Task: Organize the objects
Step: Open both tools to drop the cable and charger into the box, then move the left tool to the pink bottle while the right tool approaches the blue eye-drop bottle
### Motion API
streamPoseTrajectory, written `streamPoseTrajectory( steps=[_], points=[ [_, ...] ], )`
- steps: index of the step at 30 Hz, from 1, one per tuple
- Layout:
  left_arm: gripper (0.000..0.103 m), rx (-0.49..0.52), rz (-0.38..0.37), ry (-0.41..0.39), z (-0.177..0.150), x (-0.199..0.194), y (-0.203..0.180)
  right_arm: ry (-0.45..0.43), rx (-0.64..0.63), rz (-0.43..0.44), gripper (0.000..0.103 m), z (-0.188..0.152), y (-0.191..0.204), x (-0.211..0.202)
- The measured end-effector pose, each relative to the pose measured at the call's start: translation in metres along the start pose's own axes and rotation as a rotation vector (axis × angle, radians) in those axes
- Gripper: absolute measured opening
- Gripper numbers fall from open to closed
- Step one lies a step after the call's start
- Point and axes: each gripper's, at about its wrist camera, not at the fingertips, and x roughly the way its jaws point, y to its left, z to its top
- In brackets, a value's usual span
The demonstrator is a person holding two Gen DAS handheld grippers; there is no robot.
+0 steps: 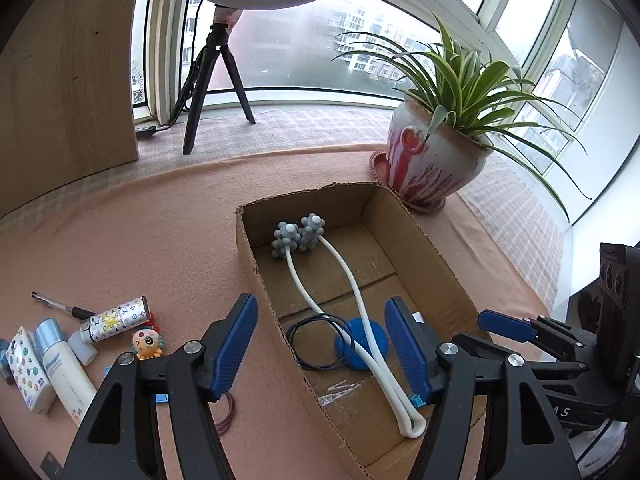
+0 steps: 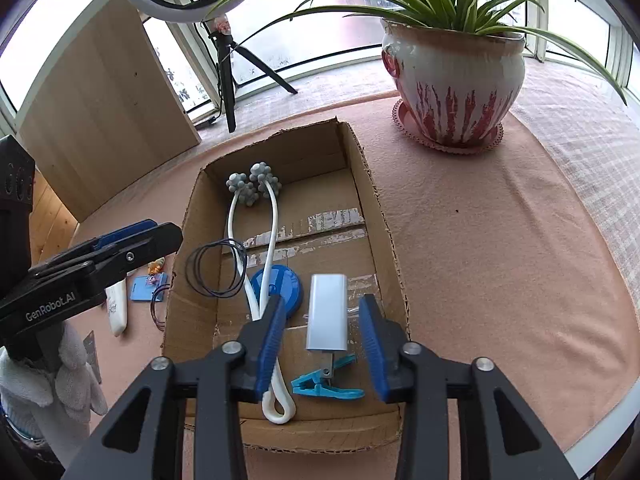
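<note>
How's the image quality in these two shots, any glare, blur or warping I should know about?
Left wrist view: sharp; fisheye bends the window frames, bright panes wash out, dark vignette in the corners. Right wrist view: also sharp, soft daylight, faint shadows in the cardboard box, slight glare on the silver case.

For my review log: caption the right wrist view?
Open right gripper above silver rectangular case inside brown cardboard box.

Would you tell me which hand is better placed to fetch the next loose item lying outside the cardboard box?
Left, probably. The left tool stands open beside the patterned tube, white bottle and pen on the pink cloth; the right tool hangs over the brown cardboard box.
</note>
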Motion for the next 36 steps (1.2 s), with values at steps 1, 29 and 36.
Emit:
streamPoseTrajectory(
  steps=[1, 29, 36],
  points=[
    [0.07, -0.007, 0.002, -0.003, 0.0, -0.002, 0.003, -0.012, -0.002, -0.003, 0.056, 0.0, 0.002, -0.002],
    [0.07, -0.26, 0.195, -0.012, -0.059, -0.101, 0.179, 0.022, -0.092, 0.152, 0.056, -0.014, 0.113, 0.005],
    [0.069, -0.329, 0.267, 0.018, -0.063, -0.112, 0.256, 0.041, -0.125, 0.155, 0.056, -0.029, 0.145, 0.009]
  ],
)
